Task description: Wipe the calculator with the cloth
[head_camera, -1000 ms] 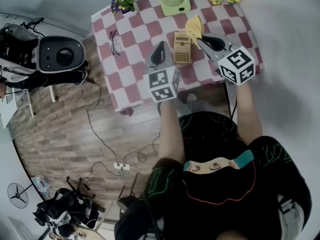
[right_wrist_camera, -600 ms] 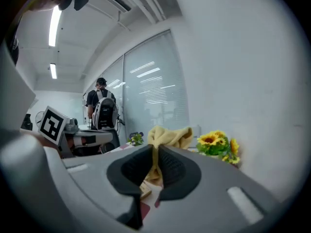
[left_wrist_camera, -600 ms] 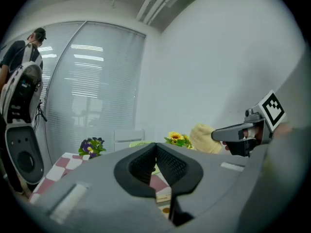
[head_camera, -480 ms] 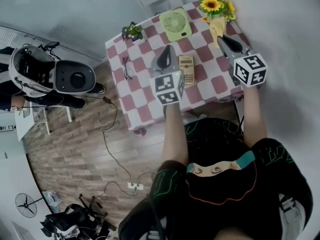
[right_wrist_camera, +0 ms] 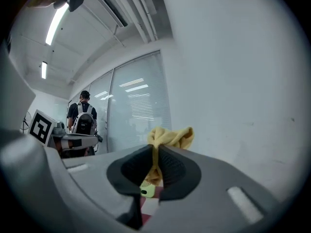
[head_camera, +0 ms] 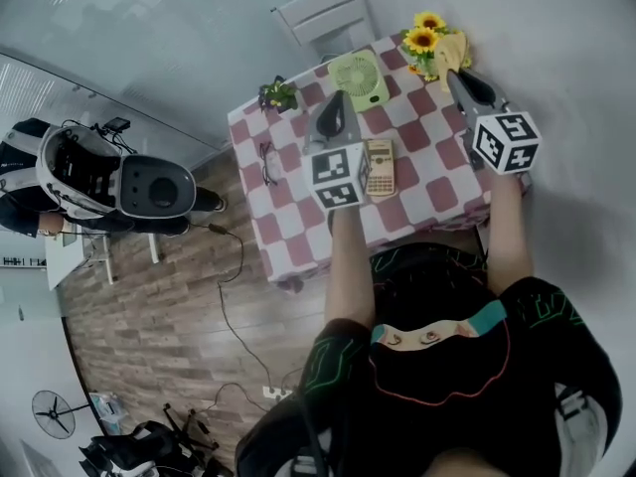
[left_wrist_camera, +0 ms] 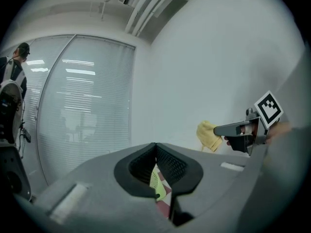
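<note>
Head view first: the checkered desk (head_camera: 437, 192) carries a green fan (head_camera: 358, 78), sunflowers (head_camera: 425, 30), a little potted plant (head_camera: 277, 94) and a pair of glasses (head_camera: 267, 162), with a chair (head_camera: 323, 13) at its far side. The calculator (head_camera: 380, 167) lies flat on the desk, just right of the left hand-held gripper (head_camera: 335, 107) and its marker cube, and well left of the right hand-held gripper (head_camera: 459, 76). The yellow cloth (head_camera: 453, 52) sticks out of the right one's tip, up by the sunflowers and clear of the calculator.

Left gripper view: jaws pressed together, nothing between them. Only a sliver of the fan and some red checks shows under the tip; the gripper's own body blocks the rest of the desk. The right one, with the cloth, sits off to the right.

Right gripper view: jaws pinching the cloth, which bunches up above the tip. The left one is off to the left, with a person wearing a backpack (right_wrist_camera: 83, 119) behind it. Again, barely any desk shows.
</note>
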